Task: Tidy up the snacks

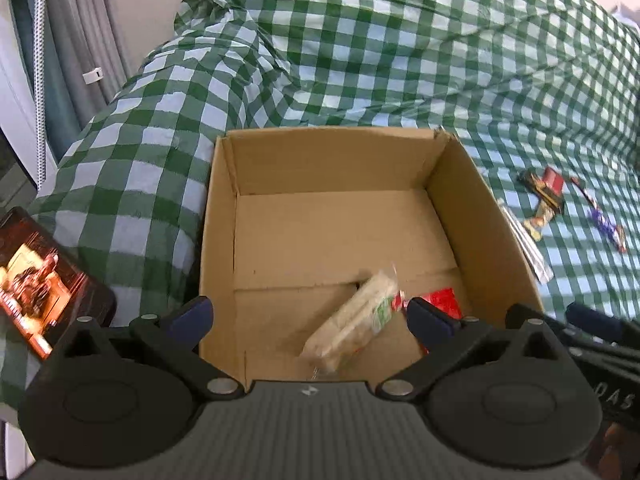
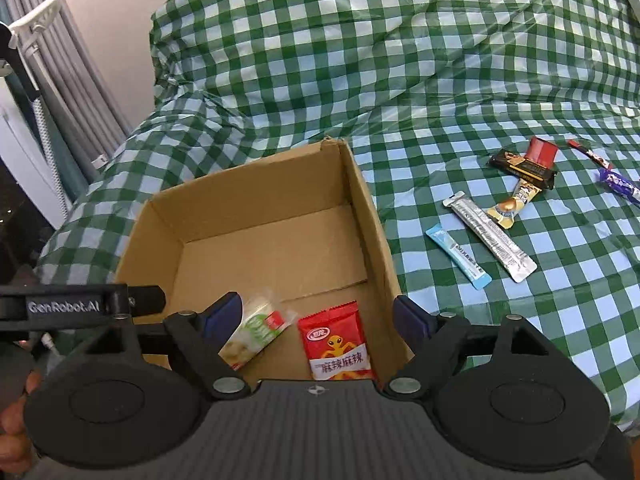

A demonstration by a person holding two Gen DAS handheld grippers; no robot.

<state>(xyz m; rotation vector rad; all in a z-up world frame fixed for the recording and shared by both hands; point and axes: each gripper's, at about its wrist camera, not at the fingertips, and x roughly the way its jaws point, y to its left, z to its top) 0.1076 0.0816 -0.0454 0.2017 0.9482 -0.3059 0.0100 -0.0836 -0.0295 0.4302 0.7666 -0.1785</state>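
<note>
An open cardboard box [image 1: 224,216] [image 2: 376,216] sits on a green checked cloth. Inside it lie a clear-wrapped pale snack [image 1: 352,316] [image 2: 256,332] and a red snack packet [image 2: 338,342], partly seen in the left wrist view [image 1: 442,300]. My left gripper [image 1: 308,316] is open over the box's near edge, with the pale snack blurred between its fingers. My right gripper [image 2: 318,316] is open and empty over the box's near right corner. Loose snacks lie on the cloth to the right: a blue stick [image 2: 458,256], a silver stick [image 2: 490,236], a black bar [image 2: 522,168].
More snacks lie further right: a yellow sachet [image 2: 514,204], a red packet [image 2: 542,152], a purple bar [image 2: 620,186]. A phone with a lit screen [image 1: 36,284] lies left of the box. Curtains and a white rack [image 2: 36,20] stand at the left.
</note>
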